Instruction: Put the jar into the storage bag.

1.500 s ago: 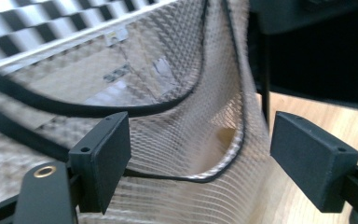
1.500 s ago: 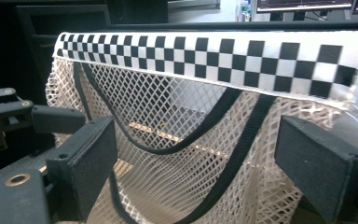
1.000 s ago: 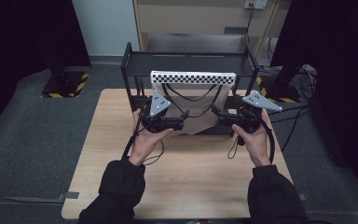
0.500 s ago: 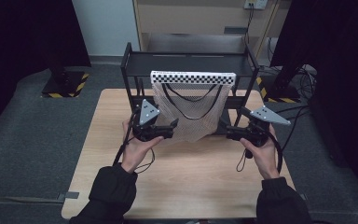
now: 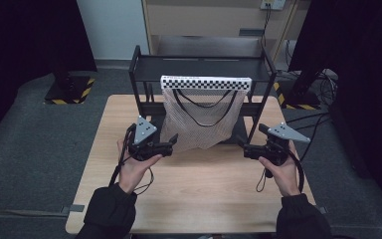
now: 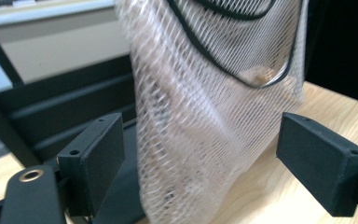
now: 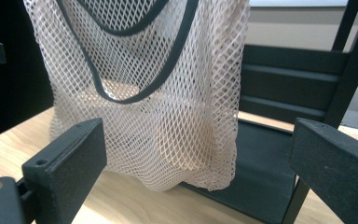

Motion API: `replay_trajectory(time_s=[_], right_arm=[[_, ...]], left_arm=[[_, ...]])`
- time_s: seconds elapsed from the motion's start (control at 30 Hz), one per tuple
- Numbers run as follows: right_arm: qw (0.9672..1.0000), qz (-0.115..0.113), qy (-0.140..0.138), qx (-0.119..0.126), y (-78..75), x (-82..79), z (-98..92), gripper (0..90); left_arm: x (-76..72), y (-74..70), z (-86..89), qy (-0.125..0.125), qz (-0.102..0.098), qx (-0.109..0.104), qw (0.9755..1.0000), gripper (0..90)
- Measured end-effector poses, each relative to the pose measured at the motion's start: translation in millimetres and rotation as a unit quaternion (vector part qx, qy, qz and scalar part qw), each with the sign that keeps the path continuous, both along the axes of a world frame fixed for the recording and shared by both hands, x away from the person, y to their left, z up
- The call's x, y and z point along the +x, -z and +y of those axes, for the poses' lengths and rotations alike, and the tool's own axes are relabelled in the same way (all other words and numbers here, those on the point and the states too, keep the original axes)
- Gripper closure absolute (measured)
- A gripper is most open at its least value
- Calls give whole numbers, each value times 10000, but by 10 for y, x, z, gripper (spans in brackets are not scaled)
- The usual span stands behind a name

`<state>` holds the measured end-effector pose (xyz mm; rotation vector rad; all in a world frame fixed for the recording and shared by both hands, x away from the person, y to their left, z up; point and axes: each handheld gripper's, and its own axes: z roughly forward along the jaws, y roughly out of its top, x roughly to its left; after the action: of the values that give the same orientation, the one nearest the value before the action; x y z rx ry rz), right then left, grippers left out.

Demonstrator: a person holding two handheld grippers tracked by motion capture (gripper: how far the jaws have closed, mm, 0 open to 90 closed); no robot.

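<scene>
A pale mesh bag (image 5: pixel 199 117) with black handles hangs from the top bar of a black rack (image 5: pixel 201 67), under a checkered strip (image 5: pixel 206 82). Its lower edge reaches down to the rack's base. My left gripper (image 5: pixel 173 144) sits open just left of the bag's bottom corner; in the left gripper view the mesh bag (image 6: pixel 205 112) hangs between and beyond the wide-apart jaws. My right gripper (image 5: pixel 242 145) is open to the right of the bag, clear of it. The right gripper view has the bag (image 7: pixel 154 93) ahead of its spread jaws.
The wooden table (image 5: pixel 199 199) has bare room in front of both hands. The rack's black legs (image 5: pixel 256 117) and base plate (image 7: pixel 261 186) stand close to the right gripper. Dark floor and black curtains surround the table; a cabinet stands behind.
Both hands have pulled apart and toward the near side, away from the bag. The bag, bunched between the grippers a second ago, now hangs down free.
</scene>
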<state>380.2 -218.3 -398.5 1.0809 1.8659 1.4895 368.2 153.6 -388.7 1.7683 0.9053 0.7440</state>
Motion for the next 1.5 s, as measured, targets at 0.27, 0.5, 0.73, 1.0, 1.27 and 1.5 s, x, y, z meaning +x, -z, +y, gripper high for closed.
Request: replay_trajectory(time_s=[0.27, 0.5, 0.73, 1.0, 1.27, 1.5], right_arm=[[9993, 221, -116, -266, 135, -16, 27, 47], [9975, 439, -181, -526, 302, -28, 74, 59], [9945, 813, -268, -600, 539, 20, 144, 60], [9893, 1127, -380, -844, 737, 43, 228, 58], [9837, 1394, -238, -1108, 868, 84, 186, 62], [9789, 1602, -97, -1264, 933, 112, 143, 59]], left_arm=[[-34, 177, 9, 14, 240, 149, 9996, 149], [-19, 379, -127, 198, 507, 426, 9976, 150], [2, 565, -231, 345, 779, 621, 9944, 149], [42, 781, -267, 329, 1150, 848, 9892, 147], [122, 917, -175, 195, 1645, 702, 9837, 143], [201, 1049, -35, -15, 2030, 543, 9777, 143]])
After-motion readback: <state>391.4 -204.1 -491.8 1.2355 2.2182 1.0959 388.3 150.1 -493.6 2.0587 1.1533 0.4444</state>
